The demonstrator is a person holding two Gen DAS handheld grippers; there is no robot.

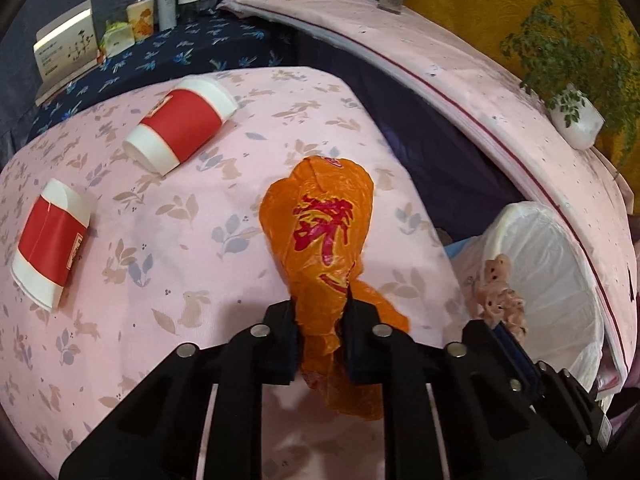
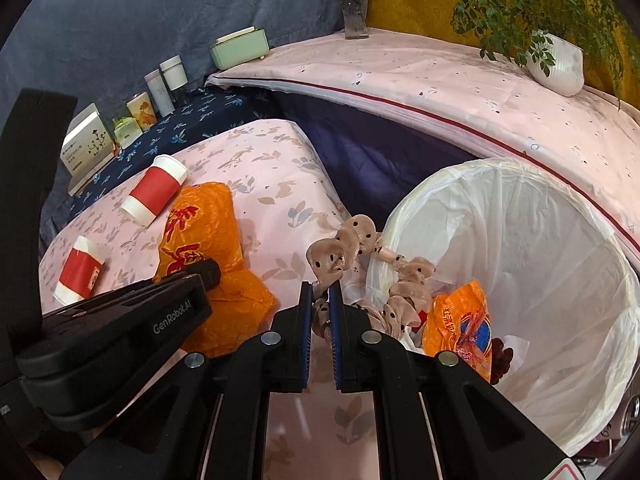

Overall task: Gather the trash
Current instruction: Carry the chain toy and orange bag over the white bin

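My left gripper (image 1: 322,304) is shut on the tail of an orange plastic bag (image 1: 316,220) with red print, which lies on the pink rabbit-print cloth (image 1: 168,248). Its body also shows low on the left of the right wrist view, over the bag (image 2: 200,216). My right gripper (image 2: 321,288) is shut on a beige, dark-spotted crumpled strip (image 2: 340,248) that drapes over the rim of the white-lined bin (image 2: 520,240). An orange wrapper (image 2: 456,324) lies inside the bin. Two red-and-white paper cups (image 1: 182,124) (image 1: 50,240) lie on their sides left of the bag.
Boxes and tubes (image 2: 160,88) stand in a row on a dark blue floral cloth at the back left, with a pale green box (image 2: 238,48) beyond. A pink ledge (image 2: 440,80) behind the bin carries a glass vase (image 2: 355,8) and a white plant pot (image 2: 556,64).
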